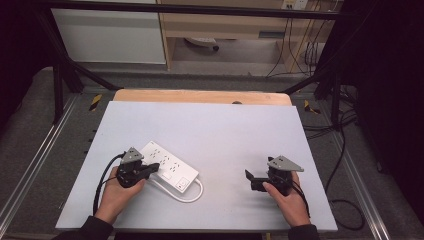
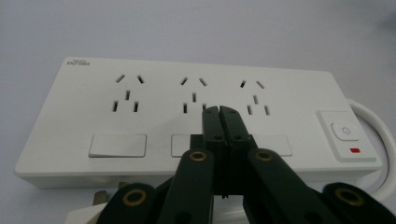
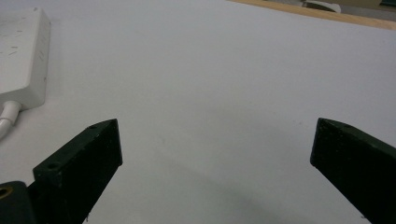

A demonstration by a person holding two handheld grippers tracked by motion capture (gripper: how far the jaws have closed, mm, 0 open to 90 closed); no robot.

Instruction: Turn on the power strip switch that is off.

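Note:
A white power strip (image 1: 169, 167) lies on the left half of the grey table top (image 1: 220, 130), its white cable (image 1: 192, 195) looping at its near end. In the left gripper view the power strip (image 2: 154, 98) shows three socket groups, a power button (image 2: 344, 131) with a red mark, and a plug (image 2: 100, 199) at the lower left. My left gripper (image 1: 155, 166) is shut, its tips (image 2: 219, 110) over the middle socket group with nothing between them. My right gripper (image 1: 251, 181) stands wide open above bare table (image 3: 215, 140), well to the right of the strip (image 3: 25, 51).
A wooden table edge (image 1: 200, 96) runs behind the grey top. Black frame posts (image 1: 59, 85) and floor cables (image 1: 345, 165) flank the table. A pale cabinet (image 1: 110, 35) stands at the back.

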